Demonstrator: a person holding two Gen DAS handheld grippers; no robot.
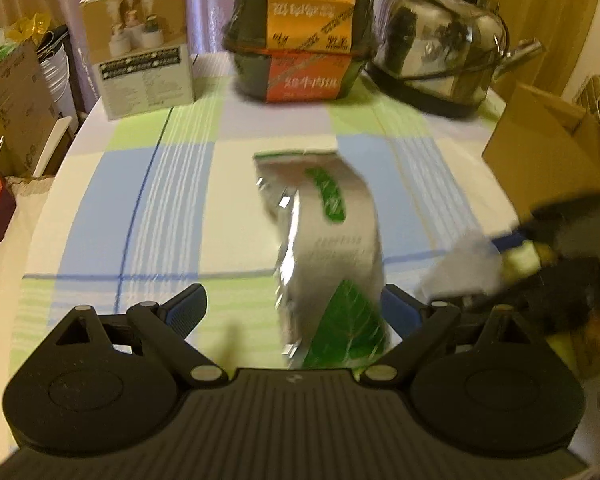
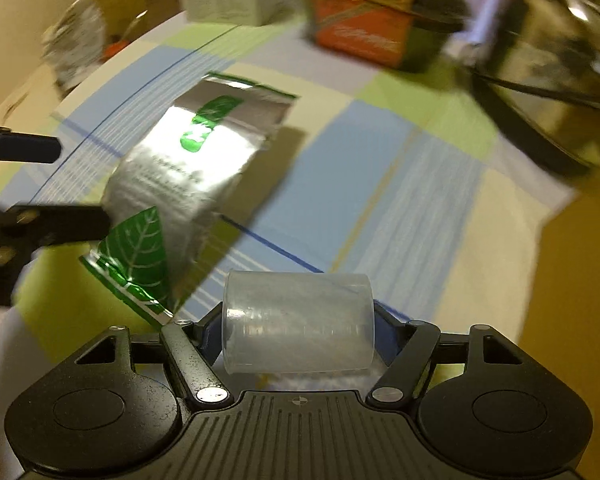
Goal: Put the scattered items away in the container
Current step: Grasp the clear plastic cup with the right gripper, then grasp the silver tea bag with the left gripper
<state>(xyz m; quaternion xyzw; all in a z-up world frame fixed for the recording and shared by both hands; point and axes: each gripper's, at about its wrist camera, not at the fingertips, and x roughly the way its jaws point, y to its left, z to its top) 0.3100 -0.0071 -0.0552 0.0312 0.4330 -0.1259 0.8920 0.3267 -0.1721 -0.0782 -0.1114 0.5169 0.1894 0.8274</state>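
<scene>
Silver foil pouch [image 1: 328,248] btwn spread left gripper [image 1: 296,308] jaws, right gripper [image 2: 298,330] jaws clamping plastic cup [image 2: 298,328].

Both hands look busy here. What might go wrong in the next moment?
The silver pouch sits between the left gripper's wide-open jaws, off-centre toward the right one, so closing could crumple or push it. The right gripper clamps a smooth translucent cup that might slip. Both grippers work close together and could collide.

Black ribbed gripper bodies, silver screws, blue-padded fingers [image 1: 188,306].
</scene>
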